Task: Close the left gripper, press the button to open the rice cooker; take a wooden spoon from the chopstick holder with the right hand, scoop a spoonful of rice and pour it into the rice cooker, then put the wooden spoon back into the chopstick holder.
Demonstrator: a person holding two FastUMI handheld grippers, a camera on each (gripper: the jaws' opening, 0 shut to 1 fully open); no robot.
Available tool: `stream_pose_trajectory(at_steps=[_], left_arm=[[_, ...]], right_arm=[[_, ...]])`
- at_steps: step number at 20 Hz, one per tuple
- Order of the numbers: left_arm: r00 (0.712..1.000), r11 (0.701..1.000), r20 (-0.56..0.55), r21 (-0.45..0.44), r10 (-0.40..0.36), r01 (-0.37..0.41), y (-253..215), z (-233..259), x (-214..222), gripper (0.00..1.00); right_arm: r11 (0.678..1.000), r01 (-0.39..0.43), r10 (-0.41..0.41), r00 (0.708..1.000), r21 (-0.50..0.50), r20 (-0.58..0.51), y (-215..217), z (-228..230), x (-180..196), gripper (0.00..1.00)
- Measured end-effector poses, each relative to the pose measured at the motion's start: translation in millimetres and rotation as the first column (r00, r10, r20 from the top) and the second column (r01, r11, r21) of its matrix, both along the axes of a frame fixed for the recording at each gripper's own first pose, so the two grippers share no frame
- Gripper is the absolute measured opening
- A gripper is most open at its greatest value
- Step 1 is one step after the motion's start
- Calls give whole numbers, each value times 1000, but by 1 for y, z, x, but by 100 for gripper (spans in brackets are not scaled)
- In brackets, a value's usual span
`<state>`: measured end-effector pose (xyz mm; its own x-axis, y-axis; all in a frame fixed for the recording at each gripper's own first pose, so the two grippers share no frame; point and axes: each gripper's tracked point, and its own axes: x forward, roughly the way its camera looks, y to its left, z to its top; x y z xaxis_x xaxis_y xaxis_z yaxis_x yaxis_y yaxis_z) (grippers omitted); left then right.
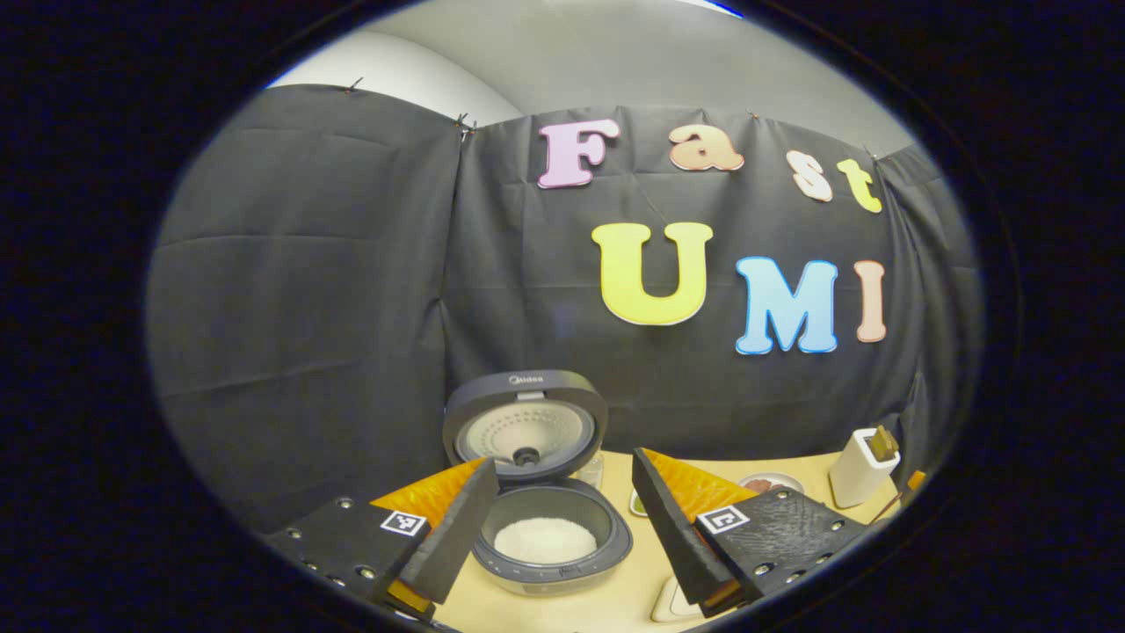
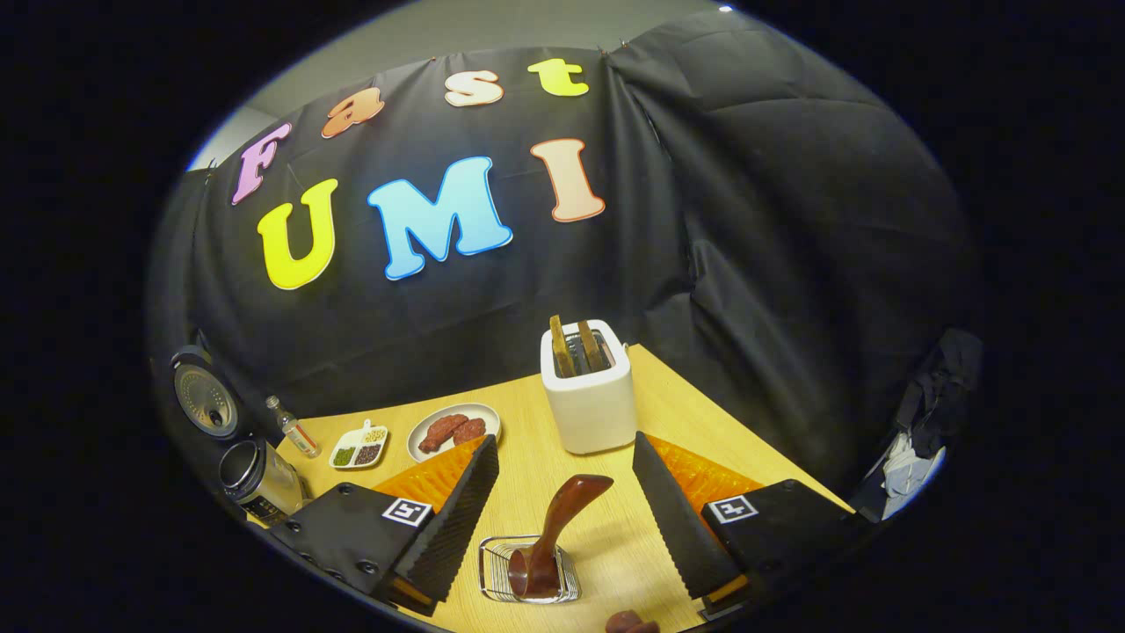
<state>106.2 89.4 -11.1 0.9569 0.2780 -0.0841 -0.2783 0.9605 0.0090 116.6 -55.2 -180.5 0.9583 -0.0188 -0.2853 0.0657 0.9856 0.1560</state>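
Note:
The rice cooker stands with its lid raised, and white rice lies in its pot. My left gripper hangs open just above and in front of it, holding nothing. In the right gripper view the wooden spoon leans in the wire chopstick holder on the wooden table. My right gripper is open above it, a finger on each side of the spoon's handle and neither touching it. The rice cooker sits at the far left of that view.
A white toaster with two slices stands behind the holder. A plate of sausages, a small divided dish and a little bottle lie toward the cooker. A brown object shows at the bottom edge. The toaster is at the right.

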Motion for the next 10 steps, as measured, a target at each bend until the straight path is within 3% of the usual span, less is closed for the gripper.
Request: stream_pose_trajectory(at_steps=[4,10], left_arm=[[999,999,35,47,13,-15,34,35,45,95],[999,1000,34,13,1,-2,70,47,106,95]], right_arm=[[999,28,-27,999,-45,31,5,21,-8,98],[983,111,-94,989,-145,118,0,57,-27,98]])
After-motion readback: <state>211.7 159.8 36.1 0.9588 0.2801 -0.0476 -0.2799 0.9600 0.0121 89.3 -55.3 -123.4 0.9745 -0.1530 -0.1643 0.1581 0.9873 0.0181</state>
